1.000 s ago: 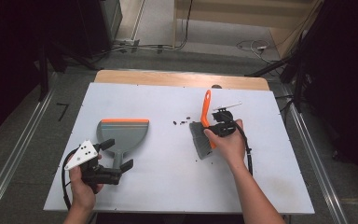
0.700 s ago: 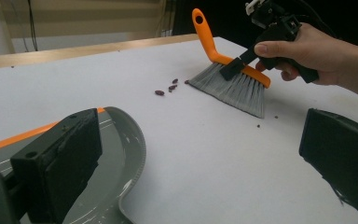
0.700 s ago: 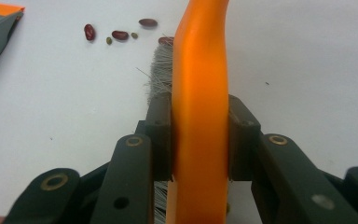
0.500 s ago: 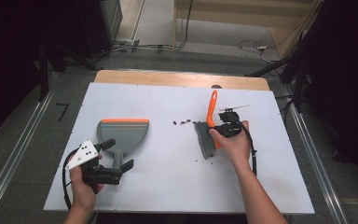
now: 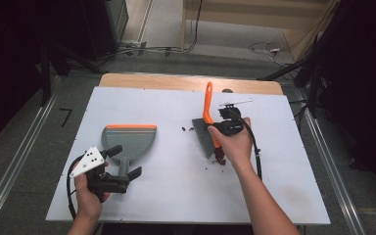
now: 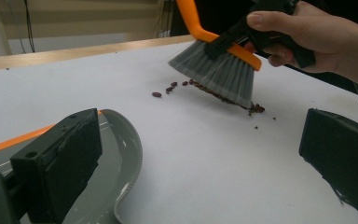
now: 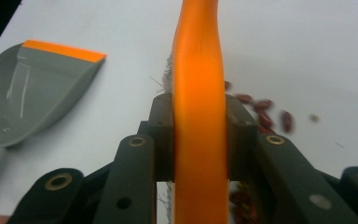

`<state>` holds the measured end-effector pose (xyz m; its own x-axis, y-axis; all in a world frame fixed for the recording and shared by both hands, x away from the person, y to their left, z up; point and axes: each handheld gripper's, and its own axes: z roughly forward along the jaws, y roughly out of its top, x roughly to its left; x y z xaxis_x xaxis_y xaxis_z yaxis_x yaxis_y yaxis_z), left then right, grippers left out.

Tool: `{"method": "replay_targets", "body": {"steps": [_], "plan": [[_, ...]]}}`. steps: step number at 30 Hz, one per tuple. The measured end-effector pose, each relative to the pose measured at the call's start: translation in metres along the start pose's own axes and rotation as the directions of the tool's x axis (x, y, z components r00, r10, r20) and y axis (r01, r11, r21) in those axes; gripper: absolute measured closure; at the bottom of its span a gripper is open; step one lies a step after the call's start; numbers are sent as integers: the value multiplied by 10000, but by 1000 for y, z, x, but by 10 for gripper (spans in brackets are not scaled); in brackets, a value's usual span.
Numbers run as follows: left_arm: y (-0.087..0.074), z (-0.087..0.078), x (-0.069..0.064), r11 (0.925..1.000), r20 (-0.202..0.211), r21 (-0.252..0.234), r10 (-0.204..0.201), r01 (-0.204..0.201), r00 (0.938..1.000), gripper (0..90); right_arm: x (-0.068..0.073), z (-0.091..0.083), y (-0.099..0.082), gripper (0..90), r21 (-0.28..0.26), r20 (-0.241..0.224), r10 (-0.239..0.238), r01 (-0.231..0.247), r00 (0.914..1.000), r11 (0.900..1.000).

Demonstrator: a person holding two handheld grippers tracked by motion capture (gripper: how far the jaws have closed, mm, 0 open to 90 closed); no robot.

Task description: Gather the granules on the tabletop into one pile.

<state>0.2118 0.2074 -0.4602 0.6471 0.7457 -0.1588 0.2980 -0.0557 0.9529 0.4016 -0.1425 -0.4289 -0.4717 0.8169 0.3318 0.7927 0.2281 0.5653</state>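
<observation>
While your right gripper (image 5: 221,128) fingers clamp smooth orange brush (image 5: 206,122) handle, grey bristles fan over beans (image 6: 223,97); left gripper (image 5: 123,177) fingers wide beside glossy dustpan (image 5: 129,139).

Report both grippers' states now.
Left gripper: open, holding nothing, beside the dustpan.
Right gripper: closed on the brush.

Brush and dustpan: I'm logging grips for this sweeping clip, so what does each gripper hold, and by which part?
The right gripper clamps the brush by its orange handle. The left gripper stands open at the dustpan handle, holding nothing.
</observation>
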Motion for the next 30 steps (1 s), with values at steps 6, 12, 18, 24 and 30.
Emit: {"method": "replay_targets", "body": {"steps": [6, 12, 18, 24, 30], "plan": [[0, -3, 2, 9999, -22, -92, -61, 60, 10000, 0, 28, 37, 18, 685, 353, -223, -197, 204, 9996, 9992], [0, -3, 3, 9999, -5, -101, -104, 104, 9999, 0, 29, 62, 22, 682, 738, 445, -29, -4, 9990, 9973], [-1, -1, 1, 10000, 34, -39, -46, 46, 10000, 0, 6, 54, 17, 677, 647, 772, 416, -466, 9961, 9968], [0, 1, -2, 10000, 29, -12, -7, 7, 10000, 0, -13, 38, 9, 676, 485, 1142, 645, -704, 9914, 9963], [0, 1, -2, 10000, 21, 47, 34, -34, 10000, 0, -33, 25, 1, 675, 295, 1301, 999, -1046, 9864, 9941]]}}
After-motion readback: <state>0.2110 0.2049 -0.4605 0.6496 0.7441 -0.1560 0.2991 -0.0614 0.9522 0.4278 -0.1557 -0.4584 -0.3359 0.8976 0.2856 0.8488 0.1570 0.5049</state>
